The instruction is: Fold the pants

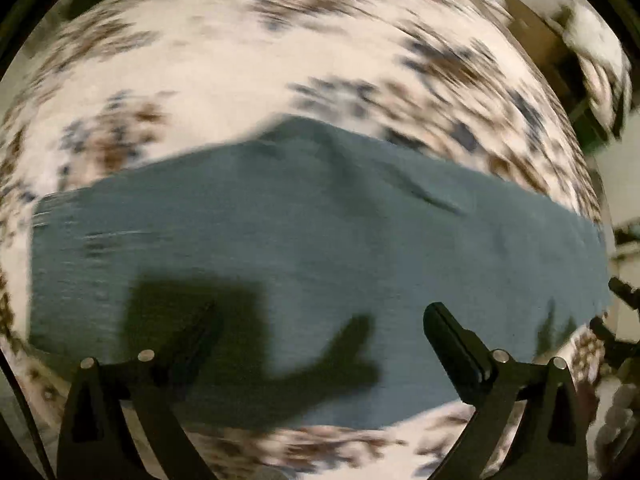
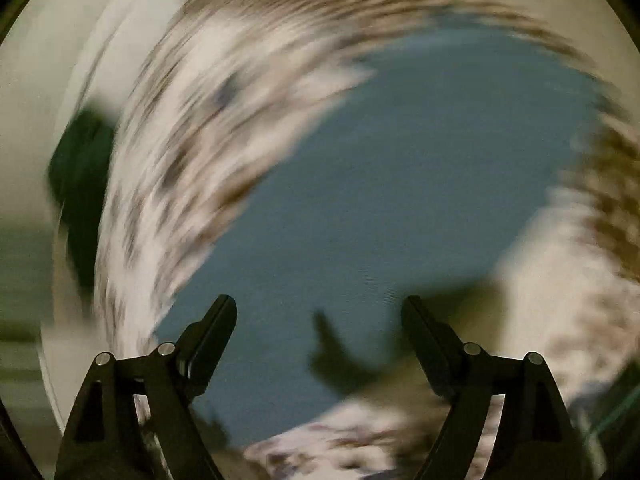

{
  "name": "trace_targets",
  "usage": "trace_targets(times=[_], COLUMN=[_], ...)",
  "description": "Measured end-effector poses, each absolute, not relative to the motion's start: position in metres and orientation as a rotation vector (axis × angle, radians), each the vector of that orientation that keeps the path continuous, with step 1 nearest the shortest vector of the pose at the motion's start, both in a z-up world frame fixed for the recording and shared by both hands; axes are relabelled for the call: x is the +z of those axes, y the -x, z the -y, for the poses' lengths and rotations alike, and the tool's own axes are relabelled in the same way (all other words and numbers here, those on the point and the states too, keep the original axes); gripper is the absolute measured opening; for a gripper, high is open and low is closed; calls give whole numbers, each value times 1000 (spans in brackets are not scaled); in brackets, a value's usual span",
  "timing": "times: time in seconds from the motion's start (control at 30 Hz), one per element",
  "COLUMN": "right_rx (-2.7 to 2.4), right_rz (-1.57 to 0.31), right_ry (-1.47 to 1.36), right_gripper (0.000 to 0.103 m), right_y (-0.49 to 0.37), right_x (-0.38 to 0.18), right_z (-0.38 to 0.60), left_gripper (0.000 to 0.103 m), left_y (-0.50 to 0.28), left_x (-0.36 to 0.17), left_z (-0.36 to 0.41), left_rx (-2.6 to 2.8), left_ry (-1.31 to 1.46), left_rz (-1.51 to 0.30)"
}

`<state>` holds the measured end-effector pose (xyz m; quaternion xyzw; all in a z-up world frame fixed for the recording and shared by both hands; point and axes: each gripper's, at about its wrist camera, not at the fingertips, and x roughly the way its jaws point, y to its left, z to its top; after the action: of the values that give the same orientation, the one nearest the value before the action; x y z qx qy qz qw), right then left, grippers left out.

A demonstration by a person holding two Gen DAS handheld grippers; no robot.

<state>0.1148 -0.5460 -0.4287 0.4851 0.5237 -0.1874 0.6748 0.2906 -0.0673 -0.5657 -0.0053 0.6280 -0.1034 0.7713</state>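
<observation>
The blue-grey pants (image 1: pixel 304 236) lie flat as a wide band on a white bedspread with brown and blue flower print (image 1: pixel 224 68). My left gripper (image 1: pixel 320 316) is open and empty above the near edge of the pants; its shadow falls on the cloth. In the right wrist view the pants (image 2: pixel 400 184) fill the middle, blurred by motion. My right gripper (image 2: pixel 318 312) is open and empty above them.
The flowered bedspread (image 2: pixel 184 152) surrounds the pants on all sides. A pale wall or floor (image 2: pixel 36 120) shows at the left of the right wrist view. Part of the other gripper (image 1: pixel 618 320) shows at the right edge of the left wrist view.
</observation>
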Motion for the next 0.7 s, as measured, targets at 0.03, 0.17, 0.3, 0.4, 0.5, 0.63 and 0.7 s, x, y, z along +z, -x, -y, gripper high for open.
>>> trace_targets(times=[0.03,0.17,0.3,0.4,0.5,0.63,0.7], right_rx=[-479,-554,-490,-462,-418,-420,-411], right_rz=[-1119,-947,-930,-957,-874,-912,-946], right_ry=[-1161,-1319,-1376,-1311,-1270,-1246,-1300], right_gripper=[87,87,80,54,24,24,24], right_y=[-90,-40,-48,-65,-63,-79,-90], right_x=[-434,-460,-495,-499,-487,-496,-519], right_z=[578,654,692,693,691,689,696], left_gripper=[103,103,103,103,103,103,103], left_y=[-287,-279,-284,-289,-296,-301,-304], left_x=[-568,-578,-599,-624,-639,-643,-645], left_z=[83,159,215,241,245,245,243], left_rx=[-238,-314,-367,-350,-320,-323,-311], left_ry=[-8,-77,-108,-172,-184,-175,-157], left_rz=[-1368,-1379,-1392,-1420,-1442,-1443,-1438])
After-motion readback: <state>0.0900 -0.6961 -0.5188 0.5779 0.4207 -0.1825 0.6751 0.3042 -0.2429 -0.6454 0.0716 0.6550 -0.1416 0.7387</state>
